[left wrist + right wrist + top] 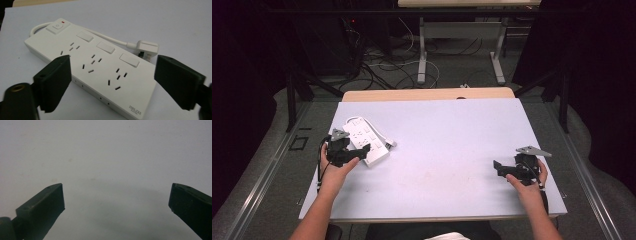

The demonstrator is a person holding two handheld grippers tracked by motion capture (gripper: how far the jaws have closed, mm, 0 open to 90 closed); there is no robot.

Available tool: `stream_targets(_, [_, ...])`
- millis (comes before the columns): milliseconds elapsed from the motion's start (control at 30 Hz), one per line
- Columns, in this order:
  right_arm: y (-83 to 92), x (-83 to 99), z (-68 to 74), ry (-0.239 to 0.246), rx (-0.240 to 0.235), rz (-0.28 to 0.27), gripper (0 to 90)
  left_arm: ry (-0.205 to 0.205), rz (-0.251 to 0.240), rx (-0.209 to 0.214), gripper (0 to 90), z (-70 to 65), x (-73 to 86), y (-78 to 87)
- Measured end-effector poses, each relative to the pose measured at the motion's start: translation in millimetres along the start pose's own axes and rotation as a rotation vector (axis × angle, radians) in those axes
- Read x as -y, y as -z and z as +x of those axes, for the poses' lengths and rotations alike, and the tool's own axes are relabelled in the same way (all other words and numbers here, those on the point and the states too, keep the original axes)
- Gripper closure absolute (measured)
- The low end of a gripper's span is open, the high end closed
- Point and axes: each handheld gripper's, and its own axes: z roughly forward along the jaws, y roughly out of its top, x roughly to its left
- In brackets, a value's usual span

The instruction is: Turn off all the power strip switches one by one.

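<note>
Left gripper (110,82) at near end of power strip (100,72), jaws wide, straddling its width, pads not pressing. Strip likely rigid, light, smooth plastic; grip across long side walls. Beyond strip: cord, plug (146,48). Right gripper (504,170) well apart from strip, open, empty.

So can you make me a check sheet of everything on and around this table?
Surface: pale table, faint smudges near the middle.
Job's things: white power strip lying flat, three rocker switches, red light by the main button; its plug lies beside it.
Clutter: nothing seen.
Grippers: left gripper open, jaws either side of the strip, not pressing it; right gripper open over bare table.
Cables: strip's white cord runs behind the strip; floor cables beyond.
Surroundings: dark curtains, another table's legs.
</note>
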Motion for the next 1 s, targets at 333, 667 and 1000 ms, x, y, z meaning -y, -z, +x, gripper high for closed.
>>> stream_targets(333, [-5.2, -2.6, 2.6, 0.006, 0.000, -0.001, 0.0, 0.021, -0.036, -0.045, 18.7, 6.3, -17.1, 1.7])
stream_targets(667, [-6.2, -4.7, 5.2, 0.007, 0.006, -0.010, 0.0, 0.056, -0.039, -0.057, 27.7, 21.4, -39.8, 4.2])
stream_targets(1000, [-10.9, -5.0, 9.5, 0.025, 0.000, 0.003, 0.0, 0.053, -0.017, -0.081, 36.1, 29.5, -61.3, 7.5])
